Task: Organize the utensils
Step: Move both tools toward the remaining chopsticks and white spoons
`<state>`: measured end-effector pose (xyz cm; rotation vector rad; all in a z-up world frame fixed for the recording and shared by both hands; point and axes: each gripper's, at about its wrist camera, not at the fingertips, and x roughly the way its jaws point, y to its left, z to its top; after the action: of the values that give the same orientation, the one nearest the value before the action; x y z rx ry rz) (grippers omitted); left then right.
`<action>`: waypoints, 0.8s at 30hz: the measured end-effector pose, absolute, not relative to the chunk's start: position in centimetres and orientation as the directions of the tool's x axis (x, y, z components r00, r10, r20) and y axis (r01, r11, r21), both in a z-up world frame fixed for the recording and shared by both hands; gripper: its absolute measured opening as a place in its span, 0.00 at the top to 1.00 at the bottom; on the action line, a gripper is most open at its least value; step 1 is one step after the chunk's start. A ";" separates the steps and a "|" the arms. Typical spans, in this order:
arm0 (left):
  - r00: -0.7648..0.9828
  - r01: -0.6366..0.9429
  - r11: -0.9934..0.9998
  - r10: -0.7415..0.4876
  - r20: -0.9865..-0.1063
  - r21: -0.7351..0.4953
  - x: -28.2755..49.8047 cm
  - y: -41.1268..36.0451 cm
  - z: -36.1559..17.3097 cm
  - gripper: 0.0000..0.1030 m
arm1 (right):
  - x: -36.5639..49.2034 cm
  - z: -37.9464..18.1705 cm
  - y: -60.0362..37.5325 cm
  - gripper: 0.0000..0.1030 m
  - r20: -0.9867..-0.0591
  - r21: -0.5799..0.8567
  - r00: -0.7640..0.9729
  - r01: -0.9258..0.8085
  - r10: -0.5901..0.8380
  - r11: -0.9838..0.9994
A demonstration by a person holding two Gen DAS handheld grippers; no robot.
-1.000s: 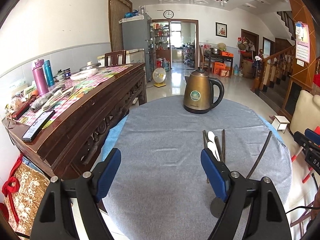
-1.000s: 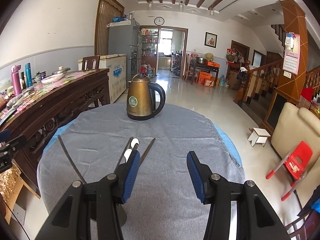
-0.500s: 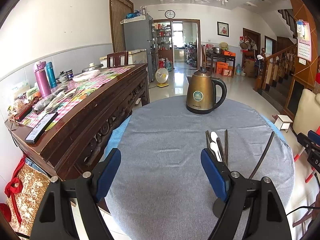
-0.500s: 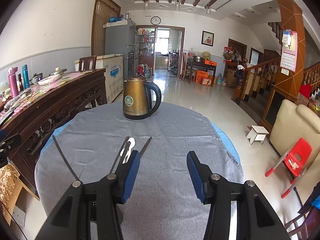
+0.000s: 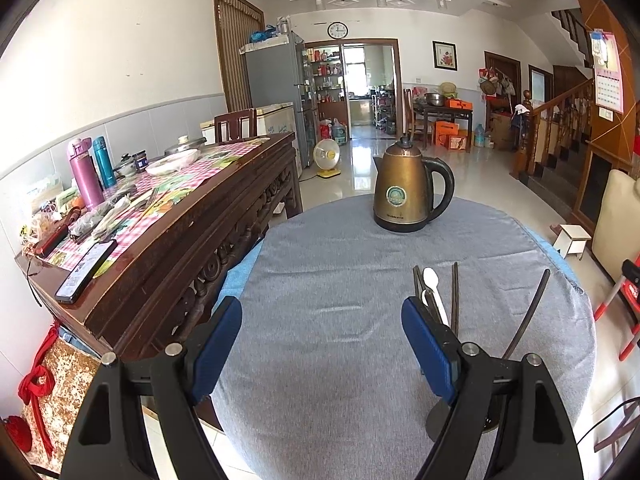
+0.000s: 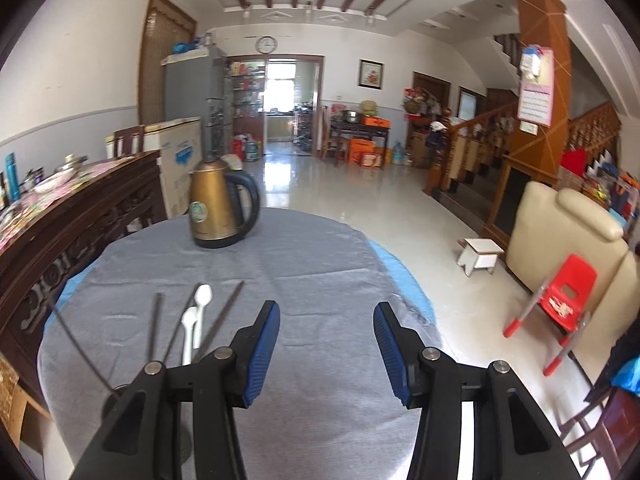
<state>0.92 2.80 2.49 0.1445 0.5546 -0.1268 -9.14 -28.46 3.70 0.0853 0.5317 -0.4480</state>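
Note:
Dark chopsticks (image 5: 455,296) and white spoons (image 5: 433,284) stand upright in a dark holder (image 5: 444,420) near the front of the grey round table (image 5: 340,280). One chopstick (image 5: 530,312) leans out to the right. My left gripper (image 5: 320,344) is open and empty, its right finger just in front of the utensils. In the right wrist view the spoons (image 6: 196,316) and chopsticks (image 6: 224,320) stand left of my right gripper (image 6: 326,344), which is open and empty above the table.
A bronze electric kettle (image 5: 404,196) stands at the table's far side, also in the right wrist view (image 6: 216,208). A cluttered wooden sideboard (image 5: 168,216) runs along the left. A red child's chair (image 6: 560,304) and cream sofa (image 6: 560,232) are on the right.
The right gripper has swung to the right, so the utensils and kettle now sit further left in its view. The left gripper has shifted slightly. Both stay open.

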 end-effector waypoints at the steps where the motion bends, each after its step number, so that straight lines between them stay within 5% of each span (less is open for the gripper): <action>1: 0.842 0.158 0.982 -0.078 -0.534 0.106 1.1 2.7 2.5 0.20 | -9.3 3.6 -29.0 0.49 -0.508 -0.031 0.764 0.445 -0.398 0.895; 24: 0.824 0.083 0.986 0.015 -0.567 0.147 5.4 2.0 1.4 0.20 | -10.0 0.8 -36.9 0.49 -0.557 0.024 0.707 0.537 -0.435 0.843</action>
<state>5.41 2.04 1.36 0.1681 0.6028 -0.0365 -9.99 -36.87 0.80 0.1902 0.5680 -0.5435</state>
